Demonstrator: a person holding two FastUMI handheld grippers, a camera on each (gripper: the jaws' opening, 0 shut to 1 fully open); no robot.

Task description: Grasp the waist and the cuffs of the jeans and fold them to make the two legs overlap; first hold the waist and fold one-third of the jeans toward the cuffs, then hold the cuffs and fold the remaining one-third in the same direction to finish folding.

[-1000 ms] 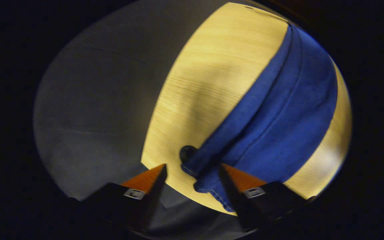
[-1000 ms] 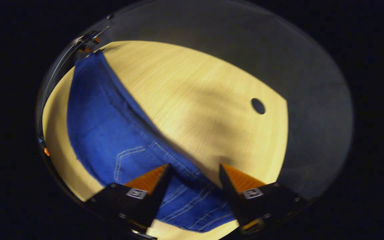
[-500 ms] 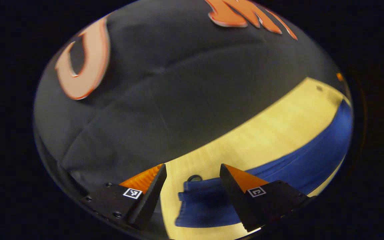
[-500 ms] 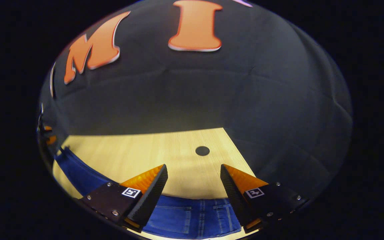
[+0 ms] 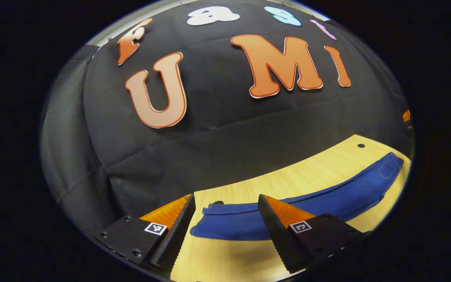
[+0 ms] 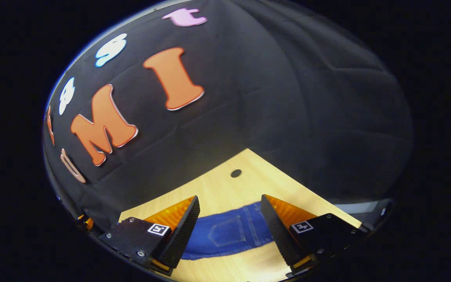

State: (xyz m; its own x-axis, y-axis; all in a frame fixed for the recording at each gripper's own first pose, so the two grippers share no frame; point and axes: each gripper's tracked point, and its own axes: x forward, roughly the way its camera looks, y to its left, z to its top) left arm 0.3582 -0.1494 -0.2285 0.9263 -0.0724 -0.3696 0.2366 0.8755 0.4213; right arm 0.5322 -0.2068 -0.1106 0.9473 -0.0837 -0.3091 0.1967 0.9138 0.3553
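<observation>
We have just lifted both grippers, left gripper (image 5: 225,213) and right gripper (image 6: 229,215), fingers spread and empty, off the jeans (image 5: 307,203) lying leg-over-leg on the wooden table (image 5: 288,180), so the waist fold comes next.

A pale wood-grain bench (image 5: 307,172) runs along the foot of the booth's black cloth wall (image 5: 217,133), which hangs creased behind it. A small round dark hole (image 5: 361,145) sits in the bench top near its far edge in the left gripper view. In the right gripper view the bench (image 6: 225,188) narrows toward a corner, with a round hole (image 6: 236,173) close to the wall (image 6: 296,117).
</observation>
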